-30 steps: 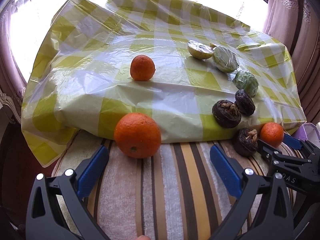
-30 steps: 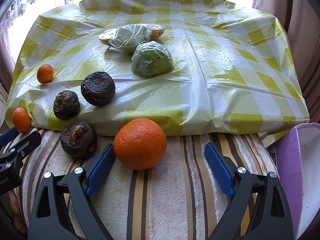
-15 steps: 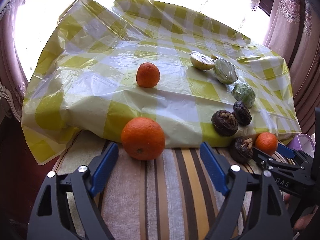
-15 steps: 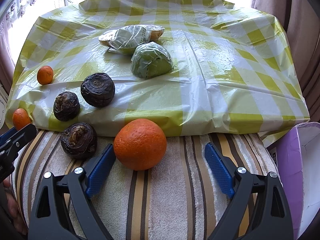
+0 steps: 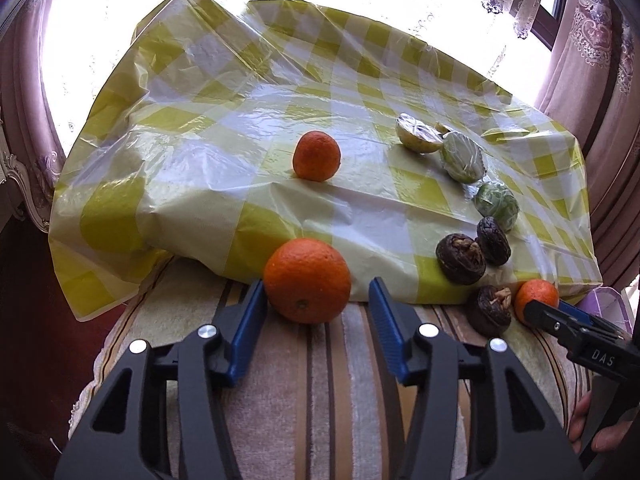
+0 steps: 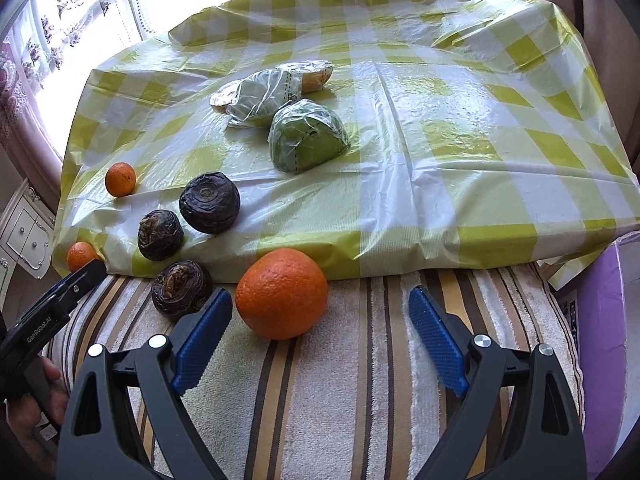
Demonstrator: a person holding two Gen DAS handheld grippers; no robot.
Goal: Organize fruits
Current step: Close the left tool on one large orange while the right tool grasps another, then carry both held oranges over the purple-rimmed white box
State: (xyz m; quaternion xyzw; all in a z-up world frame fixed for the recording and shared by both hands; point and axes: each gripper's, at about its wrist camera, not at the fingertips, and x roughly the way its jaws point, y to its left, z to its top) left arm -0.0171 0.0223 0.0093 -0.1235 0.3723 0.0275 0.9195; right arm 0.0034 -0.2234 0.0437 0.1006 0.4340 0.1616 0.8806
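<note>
The crinkled yellow-and-white checked plastic sheet (image 5: 200,168) serves as sorting ground, so the left gripper (image 5: 318,304) is closing around the big round orange (image 5: 307,280) on the striped towel (image 5: 344,400), while the right gripper (image 6: 320,320) waits wide open beside another large orange fruit (image 6: 282,293).

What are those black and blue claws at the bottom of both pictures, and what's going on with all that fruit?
They are hand-held grippers; a person holds one in each hand, each with a camera looking along its fingers. The left gripper is closing around a large orange on the striped towel, its blue pads not yet gripping. The right gripper, open and holding nothing, faces another orange. On the checked yellow plastic cloth lie a small orange, dark wrinkled fruits and plastic-wrapped green fruit.
</note>
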